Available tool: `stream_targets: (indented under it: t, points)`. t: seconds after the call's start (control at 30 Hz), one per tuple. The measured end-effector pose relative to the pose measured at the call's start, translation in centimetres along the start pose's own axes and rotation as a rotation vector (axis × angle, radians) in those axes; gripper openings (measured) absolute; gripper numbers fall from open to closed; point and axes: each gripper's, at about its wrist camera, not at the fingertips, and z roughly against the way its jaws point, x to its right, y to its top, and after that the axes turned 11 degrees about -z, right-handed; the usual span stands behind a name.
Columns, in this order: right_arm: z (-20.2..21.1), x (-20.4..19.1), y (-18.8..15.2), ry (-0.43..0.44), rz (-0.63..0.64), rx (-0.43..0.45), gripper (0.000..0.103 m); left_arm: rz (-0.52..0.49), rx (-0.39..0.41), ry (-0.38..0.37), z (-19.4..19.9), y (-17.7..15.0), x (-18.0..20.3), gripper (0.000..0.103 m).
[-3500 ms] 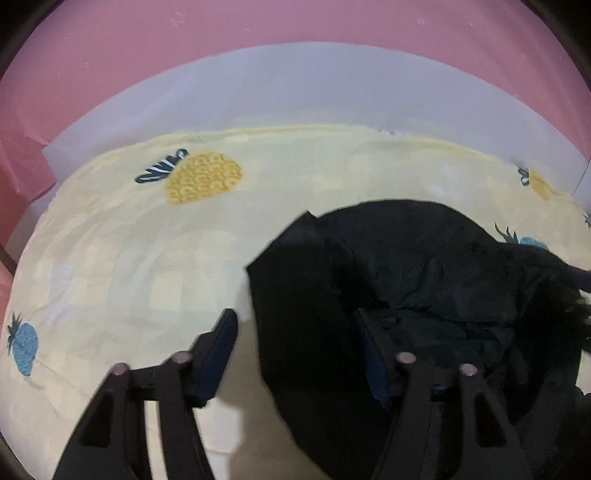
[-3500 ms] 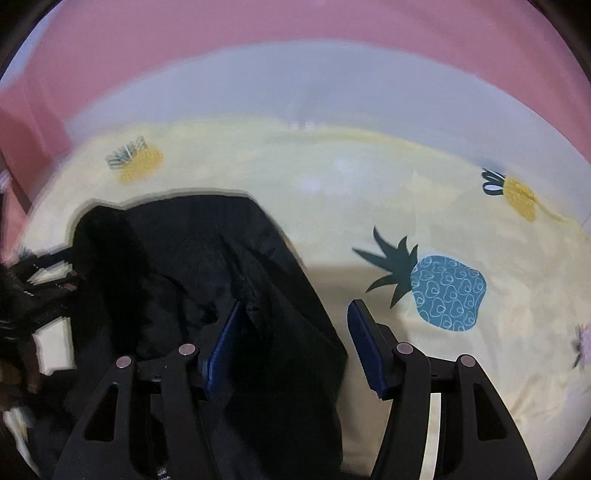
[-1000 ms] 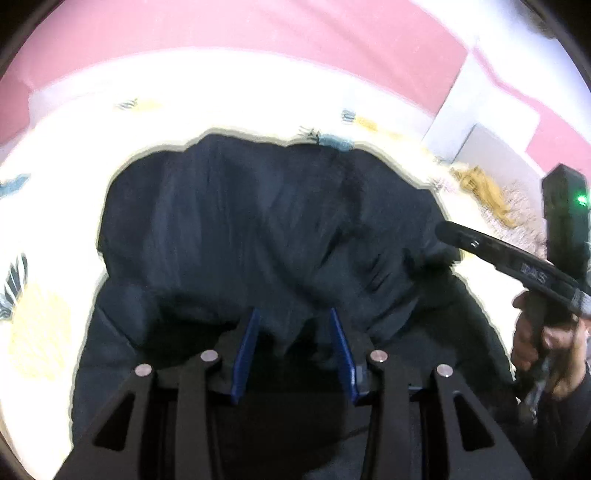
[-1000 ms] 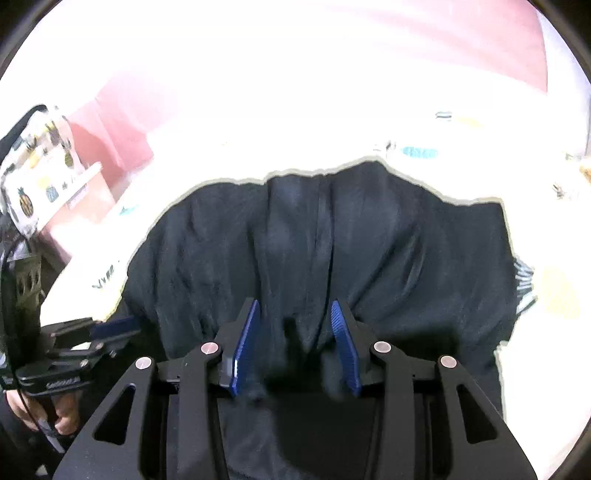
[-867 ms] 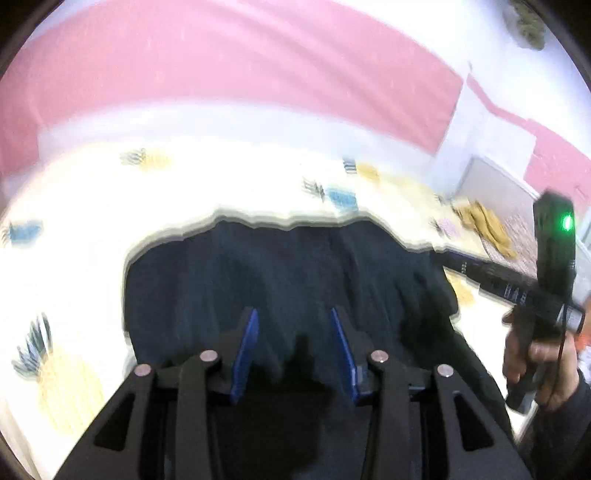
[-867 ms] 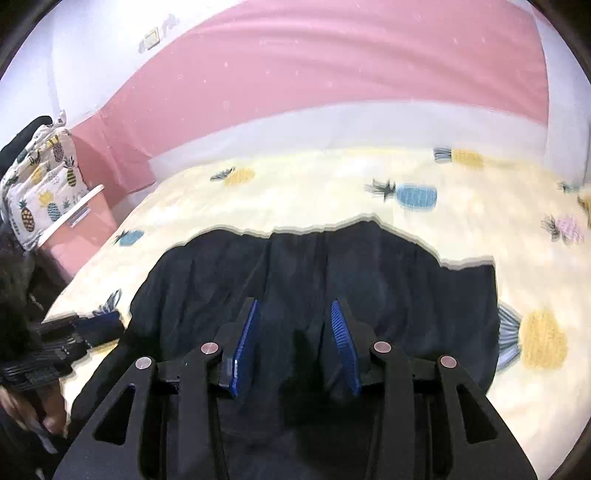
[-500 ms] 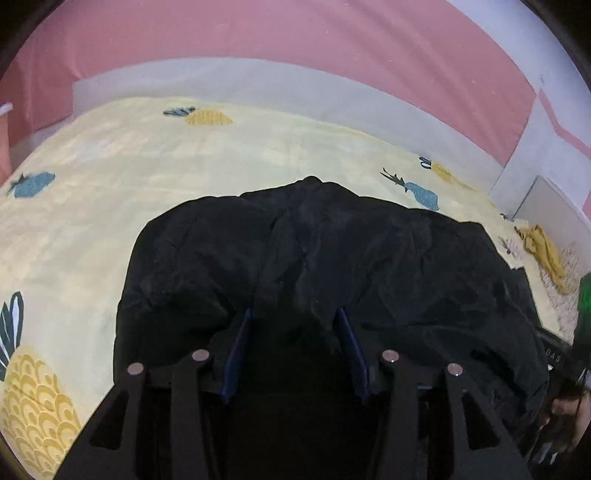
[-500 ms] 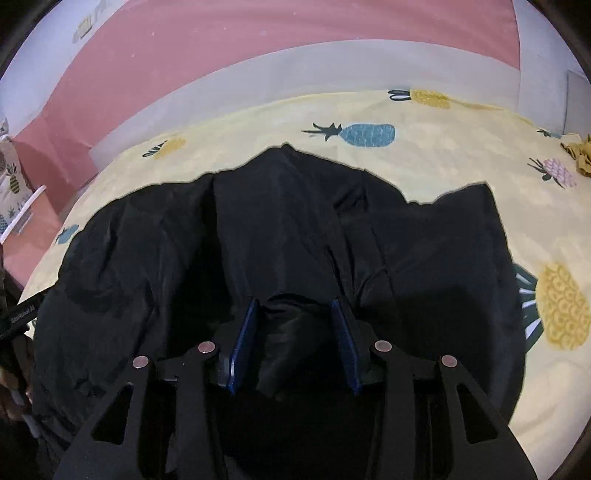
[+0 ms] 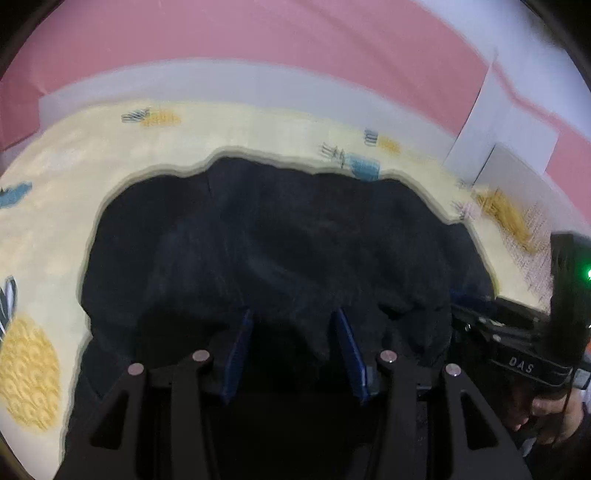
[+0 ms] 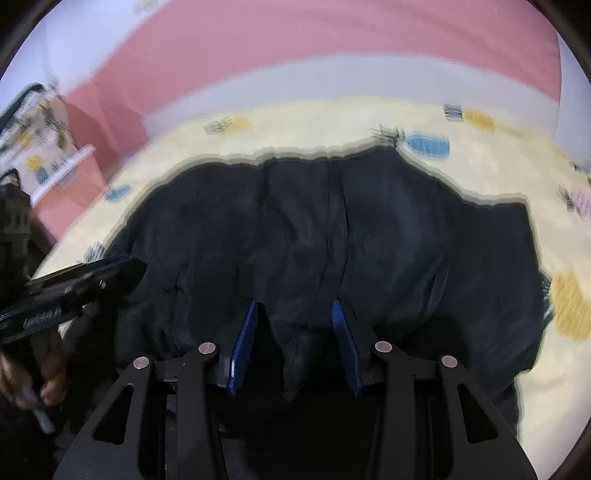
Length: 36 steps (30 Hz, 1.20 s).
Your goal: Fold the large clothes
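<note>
Nearest, the left gripper (image 9: 291, 328) had black cloth bunched between its blue pads; its jaws had just been opening and stood partly apart, and whether the pads pressed the cloth could not be told. Likewise the right gripper (image 10: 293, 319) stood partly closed, a gathered fold of the same black garment (image 10: 369, 236) pinched between its pads. Beyond both, the garment spread across the yellow pineapple-print bedsheet (image 10: 314, 122), with a pink wall (image 10: 332, 40) behind.

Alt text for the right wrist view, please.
The right claw pinches a bunched fold of a black garment spread over a yellow pineapple-print bedsheet. The left claw reaches in from the left edge; a pink wall is behind.
</note>
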Motion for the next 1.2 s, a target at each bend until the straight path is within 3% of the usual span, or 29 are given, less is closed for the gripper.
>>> stream_targets:
  t: [0.23, 0.43, 0.53, 0.77, 0.87, 1.03, 1.2]
  points:
    - [-2.0, 0.4, -1.0, -0.028, -0.007, -0.015, 0.042, -0.009, -0.019, 0.030, -0.7, -0.4, 0.1, 0.050]
    - [2.4, -1.2, -2.4, -0.007, 0.003, -0.012, 0.042, -0.010, -0.025, -0.034, 2.4, -1.9, 1.3, 0.049]
    - [-0.3, -0.6, -3.9, -0.031, -0.005, -0.085, 0.042, -0.014, -0.056, -0.014, 0.6, -2.6, 1.6, 0.049]
    - [-1.1, 0.1, -4.2, -0.023, -0.029, -0.074, 0.042, -0.029, -0.042, 0.011, 0.3, -2.8, 1.9, 0.049]
    - [0.3, -0.5, -4.4, -0.023, -0.058, -0.055, 0.044, -0.013, -0.037, 0.026, 1.9, -3.0, 2.1, 0.049]
    - [5.1, -0.6, -5.8, -0.035, -0.046, 0.012, 0.044, -0.090, -0.011, 0.096, 5.8, -4.3, 2.7, 0.049]
    - [9.2, -0.1, -8.5, -0.039, -0.050, 0.057, 0.044, -0.106, 0.012, 0.115, 9.2, -6.5, 2.8, 0.049]
